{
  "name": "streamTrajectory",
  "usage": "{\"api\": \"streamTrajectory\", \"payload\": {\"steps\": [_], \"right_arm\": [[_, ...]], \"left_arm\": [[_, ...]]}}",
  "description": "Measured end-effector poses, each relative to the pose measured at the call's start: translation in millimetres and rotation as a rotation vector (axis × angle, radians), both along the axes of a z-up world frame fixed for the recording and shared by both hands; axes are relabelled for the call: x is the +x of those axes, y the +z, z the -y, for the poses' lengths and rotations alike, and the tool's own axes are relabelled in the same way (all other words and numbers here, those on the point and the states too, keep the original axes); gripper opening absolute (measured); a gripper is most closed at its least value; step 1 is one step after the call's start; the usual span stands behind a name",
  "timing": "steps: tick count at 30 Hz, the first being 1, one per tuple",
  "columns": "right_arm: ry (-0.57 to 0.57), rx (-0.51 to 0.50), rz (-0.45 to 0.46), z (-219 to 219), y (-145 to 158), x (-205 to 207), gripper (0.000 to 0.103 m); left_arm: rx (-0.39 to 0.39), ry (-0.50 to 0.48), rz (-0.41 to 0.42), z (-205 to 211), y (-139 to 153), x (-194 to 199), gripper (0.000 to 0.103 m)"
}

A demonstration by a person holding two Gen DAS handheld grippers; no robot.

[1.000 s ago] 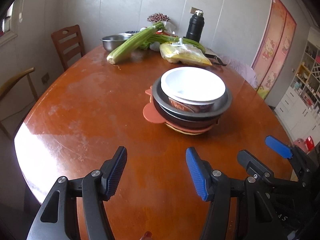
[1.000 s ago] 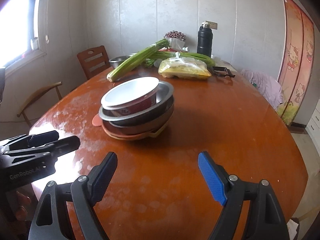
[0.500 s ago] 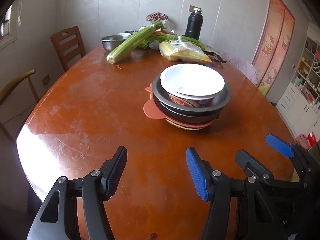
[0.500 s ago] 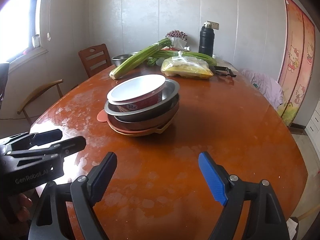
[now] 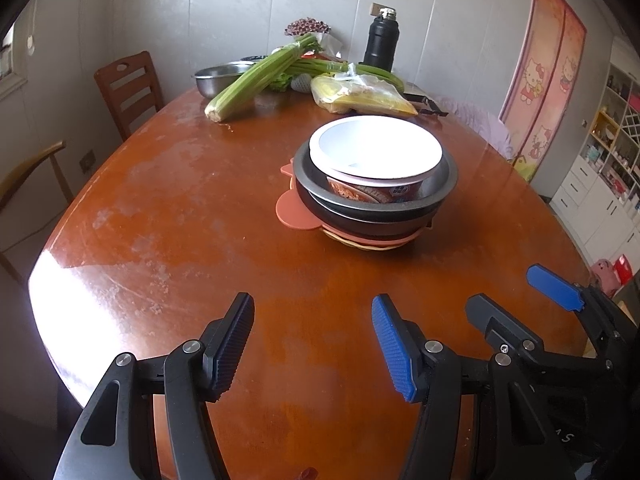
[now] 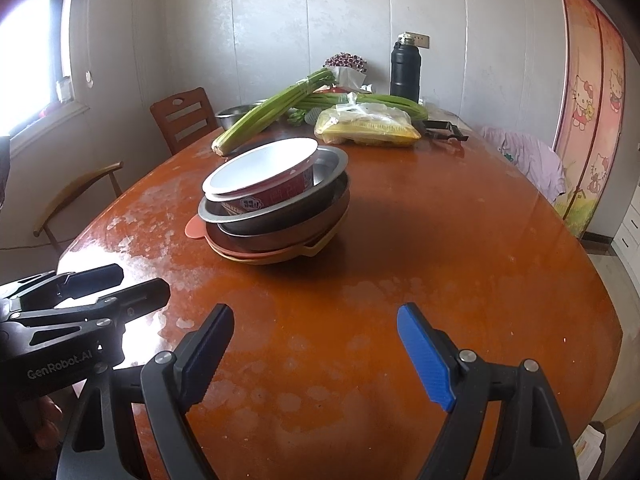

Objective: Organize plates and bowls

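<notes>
A stack of dishes stands mid-table: a white paper bowl [image 5: 376,150] [image 6: 260,170] on top, inside a steel bowl [image 5: 440,188] [image 6: 328,168], over a dark bowl [image 5: 360,224] [image 6: 280,240] and orange and yellow plates [image 5: 296,210] [image 6: 276,258] at the bottom. My left gripper [image 5: 312,338] is open and empty over the near table edge, well short of the stack. My right gripper [image 6: 314,344] is also open and empty, near the front edge, to the right of the left one. In the left wrist view the right gripper [image 5: 516,300] shows at lower right.
At the far end of the brown table [image 5: 180,208] lie celery [image 5: 256,78], a steel basin [image 5: 218,78], a yellow bag [image 5: 360,96] and a black flask [image 5: 380,44]. Wooden chairs [image 5: 128,88] stand at the left. A white shelf unit [image 5: 608,152] stands at right.
Both views have tilted slightly, so the stack sits a little higher and nearer the middle. Neither gripper has changed its opening, and the dishes have not moved.
</notes>
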State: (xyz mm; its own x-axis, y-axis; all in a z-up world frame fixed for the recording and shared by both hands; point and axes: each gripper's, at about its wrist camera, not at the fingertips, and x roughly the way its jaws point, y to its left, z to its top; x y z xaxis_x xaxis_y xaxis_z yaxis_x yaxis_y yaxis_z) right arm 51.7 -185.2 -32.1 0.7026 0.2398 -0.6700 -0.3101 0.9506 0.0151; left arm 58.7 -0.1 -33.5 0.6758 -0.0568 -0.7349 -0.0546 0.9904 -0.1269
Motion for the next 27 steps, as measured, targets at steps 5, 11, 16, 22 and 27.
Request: {"api": "streamTrajectory", "payload": {"steps": [5,11,16,22,27], "right_arm": [[-0.007,0.0,-0.007,0.4,-1.0,0.4,0.083],[-0.012,-0.002,-0.015,0.5,-2.5,0.8,0.083],[-0.018,0.0,-0.021,1.6,-3.1,1.5,0.083],[-0.011,-0.004,-0.025,1.0,-4.4,1.7,0.083],[-0.009,-0.008,-0.03,-0.4,-7.0,1.7,0.083]], "left_arm": [[0.002,0.001,0.004,0.0,0.9,-0.8,0.063],[0.005,0.008,0.003,-1.5,0.2,-0.1,0.063],[0.005,0.008,-0.002,-2.4,-0.3,1.2,0.063],[0.008,0.007,-0.002,-1.3,-0.3,1.4,0.063],[0.011,0.01,-0.003,-2.1,-0.7,1.8,0.063]]}}
